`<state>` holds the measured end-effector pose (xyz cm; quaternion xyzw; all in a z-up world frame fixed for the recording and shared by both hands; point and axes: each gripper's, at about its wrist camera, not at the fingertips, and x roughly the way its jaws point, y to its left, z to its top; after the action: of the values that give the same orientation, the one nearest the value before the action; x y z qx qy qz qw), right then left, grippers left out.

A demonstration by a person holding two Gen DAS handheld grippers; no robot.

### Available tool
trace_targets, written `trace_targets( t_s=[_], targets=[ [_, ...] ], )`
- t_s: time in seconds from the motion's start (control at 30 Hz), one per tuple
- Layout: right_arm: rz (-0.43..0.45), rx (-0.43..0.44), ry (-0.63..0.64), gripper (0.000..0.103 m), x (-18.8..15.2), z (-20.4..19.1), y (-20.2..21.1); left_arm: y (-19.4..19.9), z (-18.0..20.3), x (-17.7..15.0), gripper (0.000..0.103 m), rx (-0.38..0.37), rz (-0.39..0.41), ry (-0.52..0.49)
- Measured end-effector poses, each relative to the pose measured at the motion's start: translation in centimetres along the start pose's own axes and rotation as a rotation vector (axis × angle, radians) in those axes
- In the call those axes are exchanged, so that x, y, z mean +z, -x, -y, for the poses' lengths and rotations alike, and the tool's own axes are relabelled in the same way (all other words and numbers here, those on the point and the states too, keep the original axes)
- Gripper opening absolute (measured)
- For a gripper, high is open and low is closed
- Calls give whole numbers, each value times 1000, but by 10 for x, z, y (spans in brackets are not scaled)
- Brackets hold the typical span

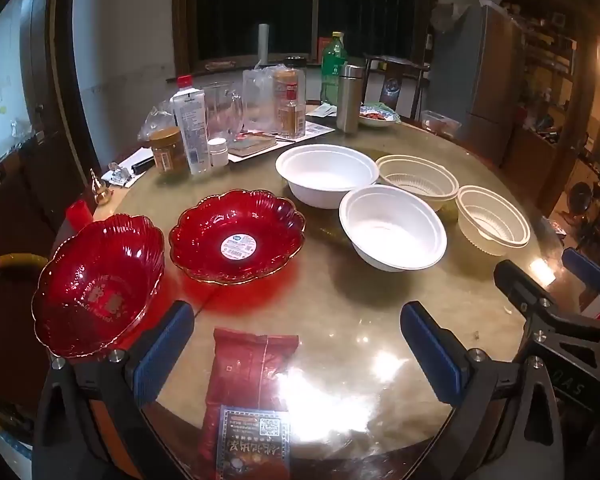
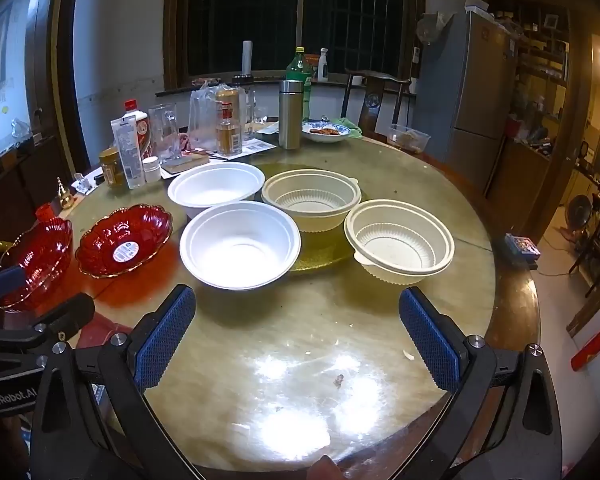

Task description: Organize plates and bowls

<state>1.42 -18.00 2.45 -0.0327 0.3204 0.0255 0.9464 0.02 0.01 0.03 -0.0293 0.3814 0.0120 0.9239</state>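
Hovering above the near edge of the round bench (image 2: 440,312), the left gripper (image 1: 296,356) and the right gripper (image 2: 296,336) are both spread wide and grasp nothing. Two red scalloped plates (image 1: 236,236) (image 1: 96,284) sit side by side along the left edge. Two white bowls (image 2: 240,244) (image 2: 216,186) stand toward the middle, one behind the other. Two cream ribbed bowls (image 2: 312,200) (image 2: 400,240) sit just beside them toward the right edge. Bottles and jars (image 2: 128,152) crowd the far left edge.
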Motion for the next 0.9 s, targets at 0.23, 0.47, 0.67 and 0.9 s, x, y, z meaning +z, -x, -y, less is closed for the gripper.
trace_targets(
  t_s=[0.23, 0.47, 0.67, 0.9],
  targets=[
    [37, 1, -6, 103, -1, -4, 1, 1, 4, -2, 103, 31, 36, -25],
    [29, -14, -6, 103, 1, -5, 0, -2, -1, -2, 103, 4, 15, -4],
    [32, -22, -17, 103, 1, 0, -1, -4, 1, -2, 103, 2, 13, -3],
    [27, -28, -24, 103, 1, 1, -3, -6, 3, -1, 103, -7, 11, -5]
  ],
)
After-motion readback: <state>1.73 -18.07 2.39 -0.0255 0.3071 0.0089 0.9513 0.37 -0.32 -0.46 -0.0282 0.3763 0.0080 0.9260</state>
